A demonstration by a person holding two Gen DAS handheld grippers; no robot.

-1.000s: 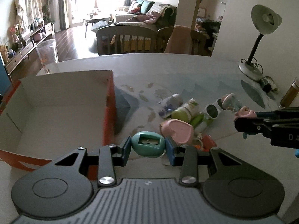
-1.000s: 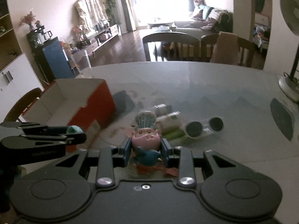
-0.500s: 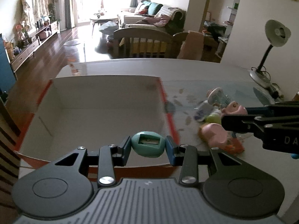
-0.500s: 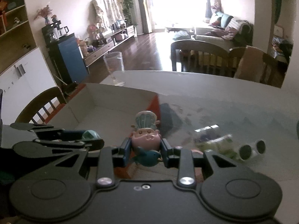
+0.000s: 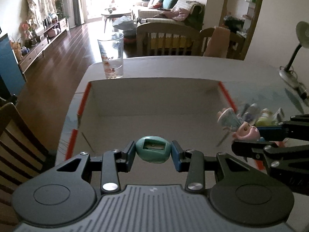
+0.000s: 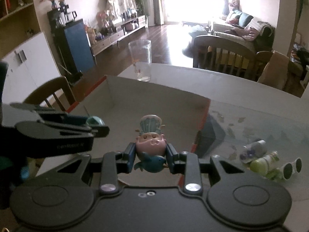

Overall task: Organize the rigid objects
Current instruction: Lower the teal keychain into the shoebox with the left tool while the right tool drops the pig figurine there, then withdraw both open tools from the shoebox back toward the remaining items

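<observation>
My left gripper (image 5: 153, 152) is shut on a teal egg-shaped sharpener (image 5: 152, 150) and holds it above the near part of the open cardboard box (image 5: 154, 96). My right gripper (image 6: 150, 154) is shut on a pink pig toy with a blue bird and a shell (image 6: 151, 145), held over the box's near right side (image 6: 154, 100). The pig toy also shows at the right of the left wrist view (image 5: 246, 133). The left gripper with the sharpener shows at the left of the right wrist view (image 6: 94, 121).
A drinking glass (image 5: 112, 58) stands on the table beyond the box's far wall. White sunglasses (image 6: 291, 167), a green bottle (image 6: 264, 163) and a small printed bottle (image 6: 253, 150) lie on the table right of the box. A wooden chair (image 5: 17, 139) is at the left.
Both grippers moved left with their objects, from the pile of items to over the box. The box now fills the middle of both views.
</observation>
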